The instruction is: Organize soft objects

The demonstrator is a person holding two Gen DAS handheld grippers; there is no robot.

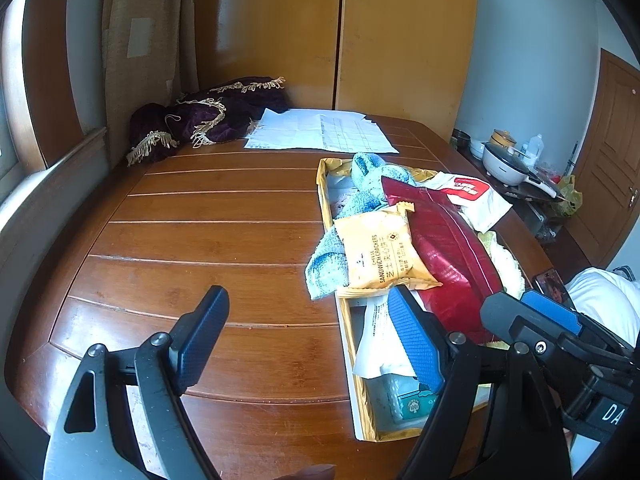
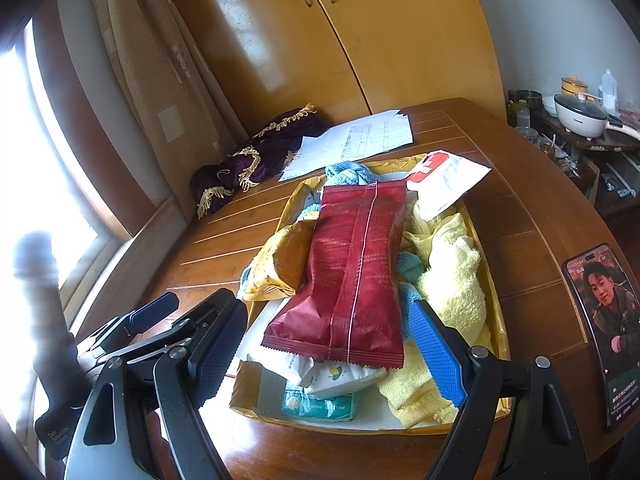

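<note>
Where the 2 tools stand nearest the viewer, both hang wide open and hold nothing: the left gripper [image 1: 308,332] over bare wood at the tray's left edge, the right gripper [image 2: 332,344] over the tray's near end, straddling the red packet's near seam without touching it.

Container: 1 shallow tray [image 2: 494,304] with gold-lined walls, on the wooden table [image 1: 192,240], long axis running away from the grippers.

Contents, near to far:
- 1 teal tissue pack [image 2: 320,404], flat on the tray floor at the near end.
- 1 white wipes pouch [image 2: 340,376], lying over the tissue pack and partly under the red packet.
- 1 yellow towel [image 2: 452,280], bunched along the right side.
- 1 red packet [image 2: 352,272], topmost, long axis parallel to the tray's, back seam up, near end overhanging the white pouch.
- 1 yellow cracker bag [image 1: 380,256], left of the red packet, printed "SANDWICH CRACKERS".
- 1 blue towel [image 1: 332,268], under the cracker bag, spilling over the left wall onto the table; more blue cloth sits at the far end.
- 1 white-and-red pouch [image 2: 444,184], leaning over the far right corner.

Outside the tray: 1 phone [image 2: 604,332], screen lit, at the table's right edge; paper sheets [image 1: 320,132] beyond the tray; 1 purple fringed cloth [image 1: 204,116] in the far left corner; a wardrobe [image 1: 340,32] behind.
</note>
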